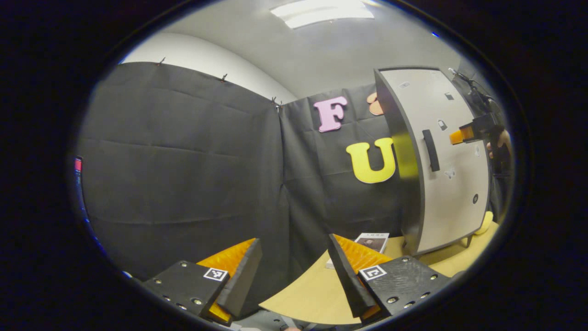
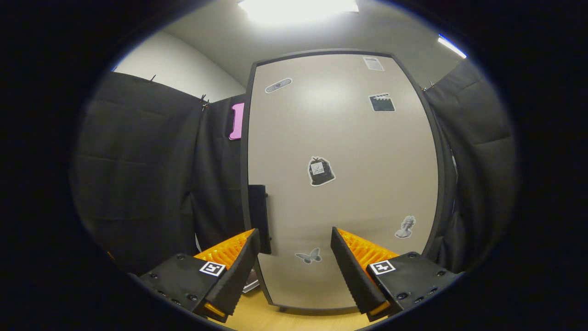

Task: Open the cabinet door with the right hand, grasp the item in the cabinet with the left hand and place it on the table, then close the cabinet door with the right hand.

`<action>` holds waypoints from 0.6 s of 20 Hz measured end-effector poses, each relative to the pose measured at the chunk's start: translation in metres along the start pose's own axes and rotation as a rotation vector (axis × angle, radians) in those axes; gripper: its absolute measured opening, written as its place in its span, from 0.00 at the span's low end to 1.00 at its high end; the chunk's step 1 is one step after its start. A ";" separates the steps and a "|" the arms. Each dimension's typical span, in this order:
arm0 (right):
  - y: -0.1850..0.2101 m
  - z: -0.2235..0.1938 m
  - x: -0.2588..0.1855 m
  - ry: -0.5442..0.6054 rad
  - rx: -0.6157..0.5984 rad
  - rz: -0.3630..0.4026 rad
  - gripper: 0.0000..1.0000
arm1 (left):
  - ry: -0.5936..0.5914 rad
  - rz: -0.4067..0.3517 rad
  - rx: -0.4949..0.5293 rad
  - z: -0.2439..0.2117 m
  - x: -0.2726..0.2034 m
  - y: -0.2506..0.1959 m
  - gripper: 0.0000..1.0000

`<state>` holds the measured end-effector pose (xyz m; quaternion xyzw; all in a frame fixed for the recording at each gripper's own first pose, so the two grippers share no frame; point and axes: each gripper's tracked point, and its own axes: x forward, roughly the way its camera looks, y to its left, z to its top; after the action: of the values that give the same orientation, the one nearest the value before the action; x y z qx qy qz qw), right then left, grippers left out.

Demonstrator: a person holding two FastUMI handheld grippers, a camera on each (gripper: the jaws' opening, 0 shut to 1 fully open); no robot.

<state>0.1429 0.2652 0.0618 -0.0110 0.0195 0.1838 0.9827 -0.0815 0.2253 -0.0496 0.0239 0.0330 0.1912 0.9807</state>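
The cabinet (image 1: pixel 452 193) stands on the table at the right in the left gripper view, its pale door (image 2: pixel 340 184) shut and dotted with stickers. A black vertical handle (image 1: pixel 431 150) sits on the door. In the right gripper view that handle (image 2: pixel 260 216) is at the door's left edge, just above my left fingertip. My right gripper (image 2: pixel 294 262) is open, close in front of the door, and appears farther off as right gripper (image 1: pixel 465 134) beside a hand. My left gripper (image 1: pixel 294 271) is open over the table edge, holding nothing. The cabinet's inside is hidden.
The wooden table (image 1: pixel 312 294) carries a small printed card (image 1: pixel 373 241) left of the cabinet's foot. Something yellow (image 1: pixel 485 223) pokes out behind the cabinet's lower right. Black cloth walls close in the back and left.
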 end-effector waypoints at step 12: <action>0.048 -0.017 0.062 0.064 -0.032 0.024 0.98 | 0.029 0.037 0.011 -0.019 0.012 0.026 0.88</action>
<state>0.1831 0.3320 0.0419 -0.0324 0.0483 0.1955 0.9790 -0.0810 0.2546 -0.0678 0.0272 0.0480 0.2095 0.9762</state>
